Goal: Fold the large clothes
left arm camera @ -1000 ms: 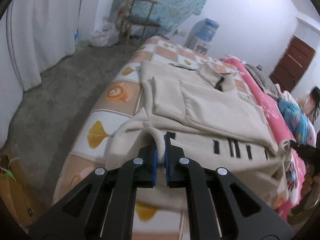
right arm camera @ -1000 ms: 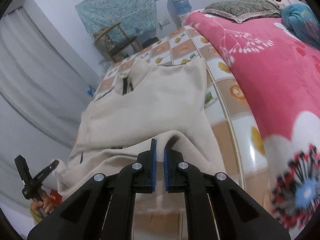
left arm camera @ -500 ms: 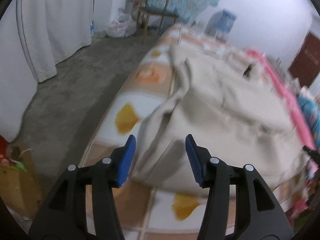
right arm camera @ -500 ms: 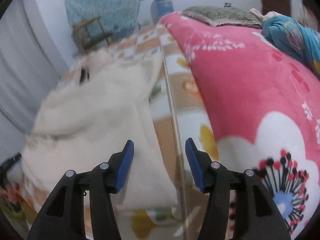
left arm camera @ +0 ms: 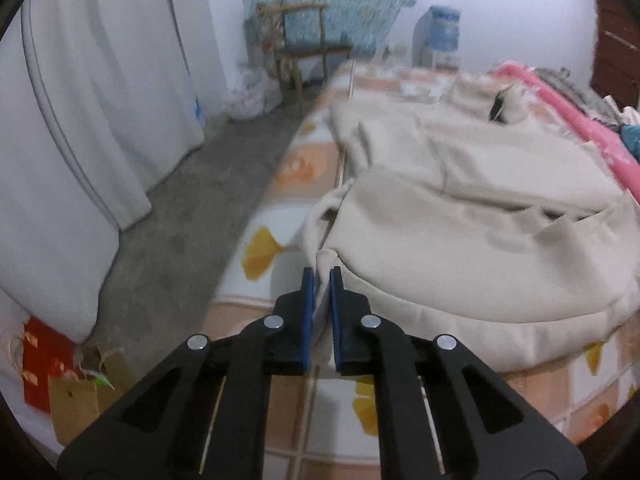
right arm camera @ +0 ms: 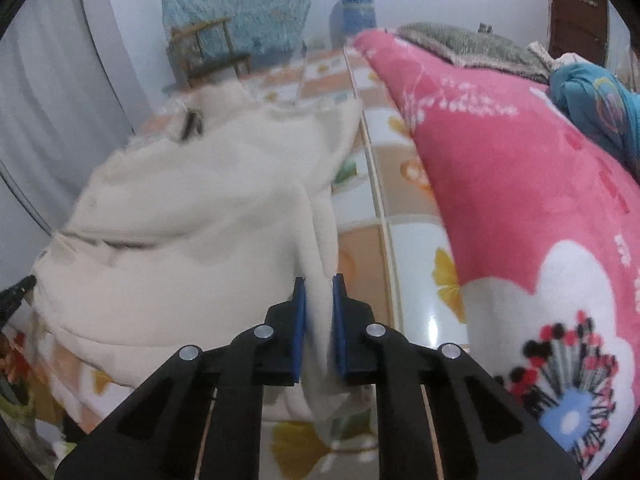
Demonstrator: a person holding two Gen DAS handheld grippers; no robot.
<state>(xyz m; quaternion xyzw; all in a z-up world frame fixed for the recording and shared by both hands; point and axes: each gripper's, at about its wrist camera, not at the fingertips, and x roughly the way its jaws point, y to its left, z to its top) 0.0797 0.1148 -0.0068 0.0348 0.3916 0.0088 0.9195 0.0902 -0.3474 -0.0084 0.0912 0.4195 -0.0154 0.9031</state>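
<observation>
The beige garment (left arm camera: 460, 216) is spread on the bed (left arm camera: 280, 168), already folded over once, its near edge doubled back toward the collar. The left gripper (left arm camera: 319, 280) has just been closed on the near left corner, and the right gripper (right arm camera: 319, 288) on the near right edge, cloth clenched between both. Further folding is judged to remain.

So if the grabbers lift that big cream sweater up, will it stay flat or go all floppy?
Probably floppy: the cream sweater already sags in soft folds and bulges. It looks thick, so likely a bit heavy, and the middle would droop between the left gripper and right gripper, each pinching only an edge. It shouldn't slip much; the fabric looks fuzzy.
</observation>
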